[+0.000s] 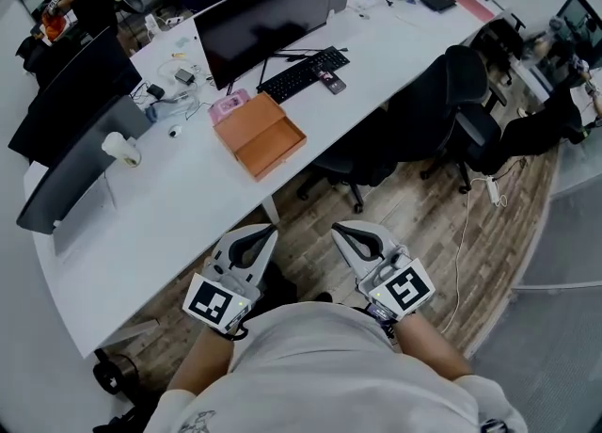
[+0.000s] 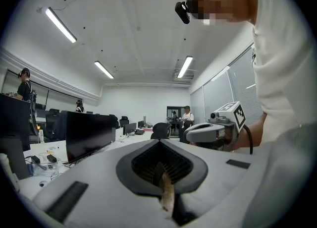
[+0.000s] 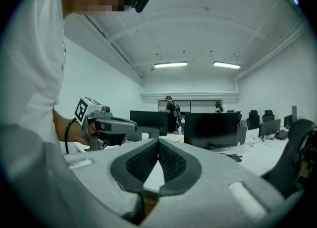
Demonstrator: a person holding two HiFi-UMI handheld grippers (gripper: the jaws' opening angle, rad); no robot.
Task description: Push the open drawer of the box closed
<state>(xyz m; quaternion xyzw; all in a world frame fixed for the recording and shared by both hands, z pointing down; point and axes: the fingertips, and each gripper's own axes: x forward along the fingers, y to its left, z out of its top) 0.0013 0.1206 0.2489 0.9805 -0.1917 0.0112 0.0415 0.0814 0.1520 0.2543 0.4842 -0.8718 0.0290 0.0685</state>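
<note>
both closed and empty, left gripper (image 1: pixel 267 232) and right gripper (image 1: pixel 340 231) are hovering well apart from the box (image 1: pixel 245 120); approach is seeming the step, next reaching the drawer (image 1: pixel 278 147) front

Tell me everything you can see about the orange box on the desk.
The box is flat, rectangular and orange-tan, with a matte look like card or wood. Its drawer stands pulled out toward the desk's near edge, and its shallow inside shows nothing in it. The box lies at an angle on the white desk, in front of the monitor and left of the keyboard, with a pink item at its far end. The left tool and right tool are well short of it.
</note>
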